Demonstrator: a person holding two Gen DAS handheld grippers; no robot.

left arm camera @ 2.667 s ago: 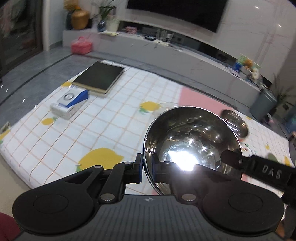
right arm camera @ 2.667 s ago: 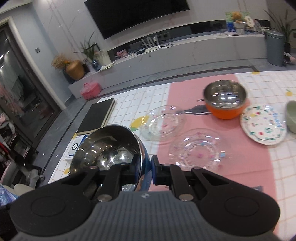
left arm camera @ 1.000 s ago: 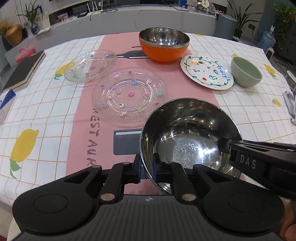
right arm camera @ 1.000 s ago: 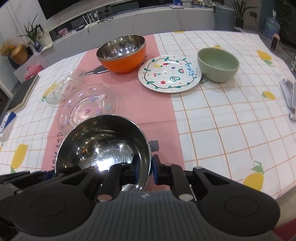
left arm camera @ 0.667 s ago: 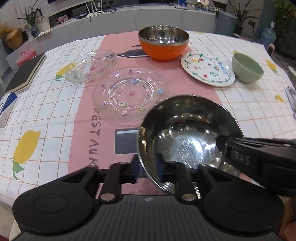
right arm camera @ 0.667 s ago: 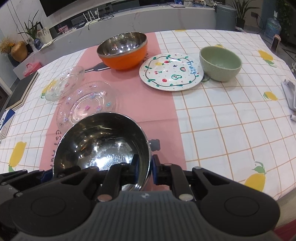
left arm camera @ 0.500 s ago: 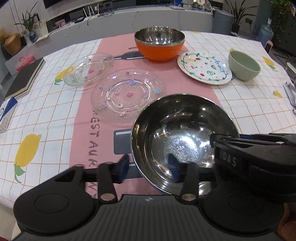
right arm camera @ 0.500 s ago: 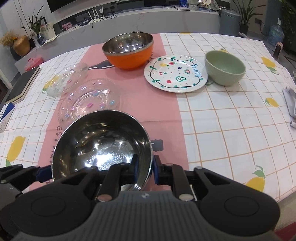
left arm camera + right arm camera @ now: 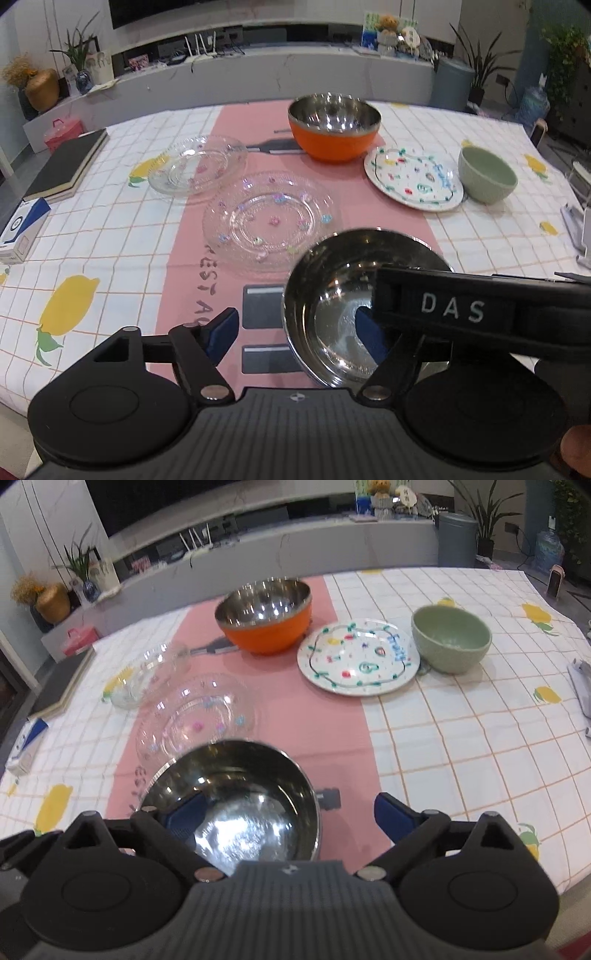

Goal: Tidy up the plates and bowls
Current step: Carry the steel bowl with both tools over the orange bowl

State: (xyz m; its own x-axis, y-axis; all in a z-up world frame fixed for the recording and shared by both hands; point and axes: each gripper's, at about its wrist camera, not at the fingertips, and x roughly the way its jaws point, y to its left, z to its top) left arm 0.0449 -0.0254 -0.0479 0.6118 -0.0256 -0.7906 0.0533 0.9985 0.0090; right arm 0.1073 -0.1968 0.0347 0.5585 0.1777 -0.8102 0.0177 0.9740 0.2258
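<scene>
A steel bowl (image 9: 332, 295) (image 9: 236, 790) sits on the pink runner near the table's front edge. My left gripper (image 9: 295, 332) is open, with its fingers either side of the bowl's left rim. My right gripper (image 9: 288, 812) is open too, with its fingers either side of the bowl's right rim. Further back lie a large glass plate (image 9: 269, 221) (image 9: 199, 716), a small glass plate (image 9: 195, 168) (image 9: 147, 675), an orange bowl (image 9: 334, 127) (image 9: 266, 613), a white painted plate (image 9: 413, 177) (image 9: 358, 657) and a green bowl (image 9: 487, 179) (image 9: 450, 637).
A dark book (image 9: 66, 162) and a blue and white box (image 9: 22, 229) lie at the table's left edge. A white object (image 9: 580, 232) lies at the right edge. The right gripper's body (image 9: 480, 310) crosses the left wrist view.
Both grippers carried the steel bowl from the left to the table front. Both have now opened and let go of its rim.
</scene>
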